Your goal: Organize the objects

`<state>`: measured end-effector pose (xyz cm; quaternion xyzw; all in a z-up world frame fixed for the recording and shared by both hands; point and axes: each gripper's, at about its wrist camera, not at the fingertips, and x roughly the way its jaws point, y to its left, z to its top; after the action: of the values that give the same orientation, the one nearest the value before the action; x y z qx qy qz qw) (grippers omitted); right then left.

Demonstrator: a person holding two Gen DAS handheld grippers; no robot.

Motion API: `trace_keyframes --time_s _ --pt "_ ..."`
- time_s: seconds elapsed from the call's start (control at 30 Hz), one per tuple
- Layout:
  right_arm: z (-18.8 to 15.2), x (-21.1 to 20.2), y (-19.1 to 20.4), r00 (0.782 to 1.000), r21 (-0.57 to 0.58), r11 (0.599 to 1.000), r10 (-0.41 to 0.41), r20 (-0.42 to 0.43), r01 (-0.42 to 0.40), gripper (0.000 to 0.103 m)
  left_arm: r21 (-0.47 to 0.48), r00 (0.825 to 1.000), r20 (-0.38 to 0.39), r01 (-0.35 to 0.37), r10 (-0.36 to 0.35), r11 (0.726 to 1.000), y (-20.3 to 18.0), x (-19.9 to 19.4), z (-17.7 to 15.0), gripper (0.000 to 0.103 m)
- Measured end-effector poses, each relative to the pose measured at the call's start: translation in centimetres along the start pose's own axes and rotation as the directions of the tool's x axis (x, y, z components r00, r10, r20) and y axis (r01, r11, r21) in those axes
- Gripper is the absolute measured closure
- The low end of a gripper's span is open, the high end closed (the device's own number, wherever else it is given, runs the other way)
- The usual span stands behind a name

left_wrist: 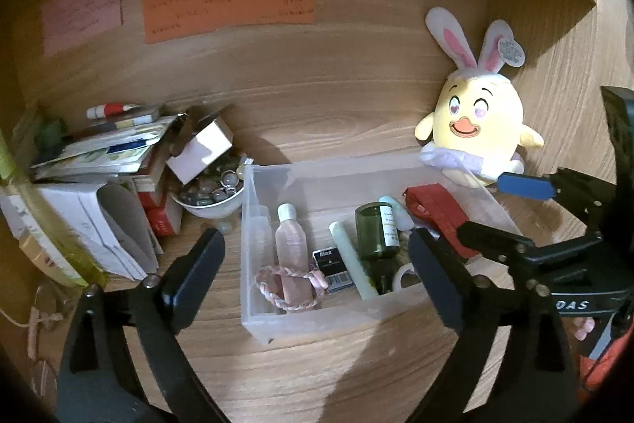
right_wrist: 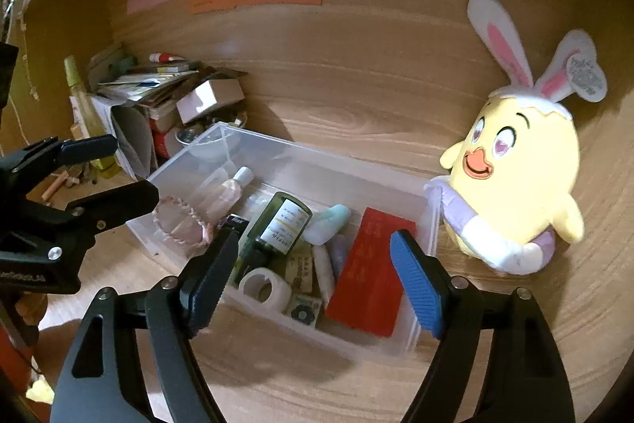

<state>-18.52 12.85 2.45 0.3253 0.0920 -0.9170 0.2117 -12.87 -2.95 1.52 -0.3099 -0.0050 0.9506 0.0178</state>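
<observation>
L to R on the desk: left gripper (left_wrist: 317,256) released w/ nothing in it, clear bin (left_wrist: 317,320) center holding 1 pink bottle (left_wrist: 292,244), 1 green glass bottle (right_wrist: 277,228) (prob heavy, fragile, slick—take by body) & 1 stiff red box (right_wrist: 368,276), right gripper (right_wrist: 317,276) released too, 1 soft plush chick (right_wrist: 515,177) beside bin.

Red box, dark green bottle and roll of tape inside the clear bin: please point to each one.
red box (right_wrist: 366,274), right wrist view, middle of its top face.
dark green bottle (right_wrist: 279,224), right wrist view, on its label.
roll of tape (right_wrist: 264,289), right wrist view, on its outer rim.
</observation>
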Motion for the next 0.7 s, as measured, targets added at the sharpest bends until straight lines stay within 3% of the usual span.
trace_keyframes --time_s 0.13,0.7 --pt "-0.6 -1.4 0.2 0.999 -0.004 1.0 -0.012 0.03 0.012 0.018 -0.012 1.0 -0.006 0.006 -0.006 1.0 0.1 -0.4 -0.4 0.006" --pt "-3.1 -2.8 0.8 0.999 0.001 1.0 -0.02 0.033 0.02 0.013 -0.025 1.0 -0.007 0.012 -0.012 1.0 0.0 -1.3 -2.9 0.006"
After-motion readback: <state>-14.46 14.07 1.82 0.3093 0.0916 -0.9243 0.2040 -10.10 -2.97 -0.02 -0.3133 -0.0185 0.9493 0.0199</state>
